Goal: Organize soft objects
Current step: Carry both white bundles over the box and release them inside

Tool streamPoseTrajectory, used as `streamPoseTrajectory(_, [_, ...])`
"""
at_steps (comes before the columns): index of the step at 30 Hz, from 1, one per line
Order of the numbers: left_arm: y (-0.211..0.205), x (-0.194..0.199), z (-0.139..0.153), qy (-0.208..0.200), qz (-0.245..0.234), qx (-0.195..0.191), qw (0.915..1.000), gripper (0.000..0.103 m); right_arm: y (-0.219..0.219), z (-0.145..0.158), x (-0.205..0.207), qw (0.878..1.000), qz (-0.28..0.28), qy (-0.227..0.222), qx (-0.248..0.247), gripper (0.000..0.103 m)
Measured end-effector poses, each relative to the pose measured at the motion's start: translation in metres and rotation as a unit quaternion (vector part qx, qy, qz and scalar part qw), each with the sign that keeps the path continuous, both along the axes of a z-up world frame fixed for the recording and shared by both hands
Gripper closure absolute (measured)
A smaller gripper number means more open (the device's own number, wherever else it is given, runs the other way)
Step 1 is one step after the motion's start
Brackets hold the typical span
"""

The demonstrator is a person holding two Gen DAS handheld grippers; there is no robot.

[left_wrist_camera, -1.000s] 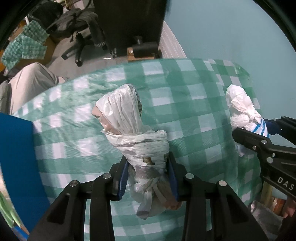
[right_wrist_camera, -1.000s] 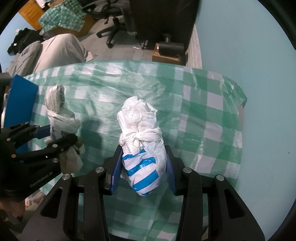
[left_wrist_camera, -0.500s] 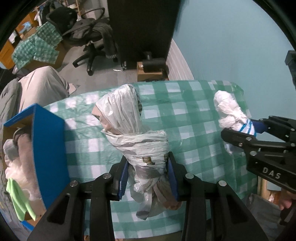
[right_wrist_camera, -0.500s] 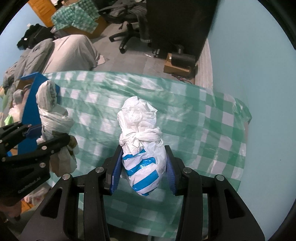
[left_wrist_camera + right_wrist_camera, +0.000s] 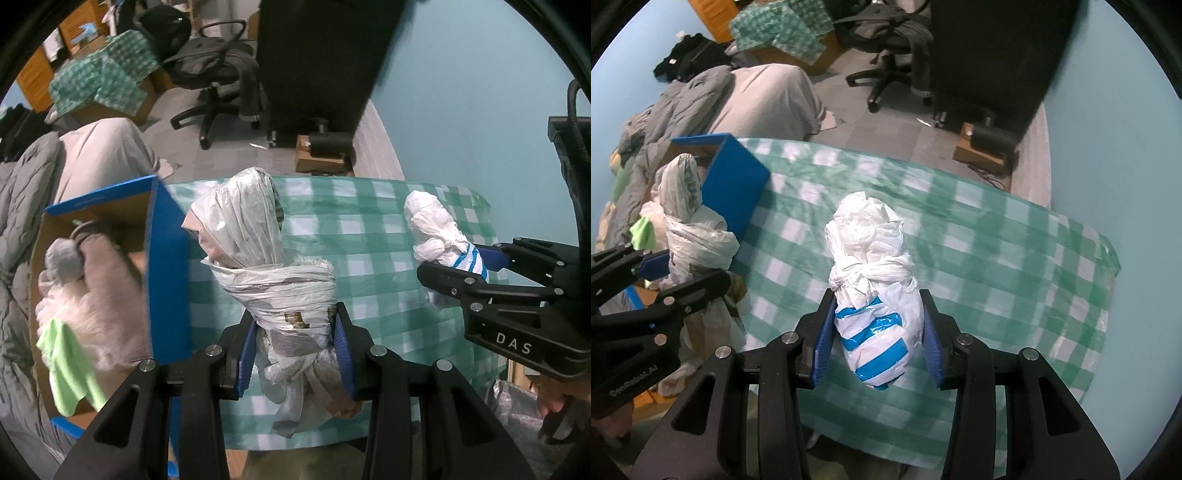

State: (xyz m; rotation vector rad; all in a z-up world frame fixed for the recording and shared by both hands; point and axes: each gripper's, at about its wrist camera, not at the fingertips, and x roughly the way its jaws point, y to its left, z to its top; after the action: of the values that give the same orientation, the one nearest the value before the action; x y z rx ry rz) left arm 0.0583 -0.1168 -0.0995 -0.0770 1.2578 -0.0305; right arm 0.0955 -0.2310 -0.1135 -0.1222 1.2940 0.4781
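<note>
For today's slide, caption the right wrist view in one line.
Right tongs grip a knotted blue-striped plastic bag above the green checked tablecloth.

The right gripper body bears the white letters "DAS".

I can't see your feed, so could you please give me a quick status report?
Left gripper shut on knotted clear bag bundle. Right gripper shut on blue-striped bag bundle. Blue box alongside, part full. Nothing blocking.

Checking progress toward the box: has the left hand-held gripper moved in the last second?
Yes. The left hand-held gripper, shut on the knotted grey bag, has moved toward the blue box, which has come into its view at left.
</note>
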Motion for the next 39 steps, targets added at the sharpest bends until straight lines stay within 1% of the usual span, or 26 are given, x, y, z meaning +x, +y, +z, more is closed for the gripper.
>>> streamPoseTrajectory(5, [0.032,-0.010,0.004,-0.002,0.024,-0.008,0.9997,0.065,0.028,0.007,-0.001,1.000,0.018,-0.004,0.007,0.062])
streamPoseTrajectory(10, [0.063,-0.019,0.006,-0.002,0.044,-0.002,0.9990,0.065,0.054,0.012,-0.003,0.999,0.035,-0.008,0.012,0.062])
streamPoseTrajectory(20, [0.107,-0.029,0.013,-0.010,0.076,0.004,0.9971,0.065,0.105,0.023,-0.005,0.998,0.062,-0.016,0.019,0.062])
streamPoseTrajectory(30, [0.147,-0.027,0.018,-0.016,0.094,0.006,0.9954,0.065,0.153,0.033,-0.004,0.995,0.088,-0.026,0.024,0.062])
streamPoseTrajectory(39, [0.184,-0.019,0.017,-0.022,0.104,0.009,0.9942,0.065,0.198,0.030,0.005,0.993,0.109,-0.026,0.025,0.062])
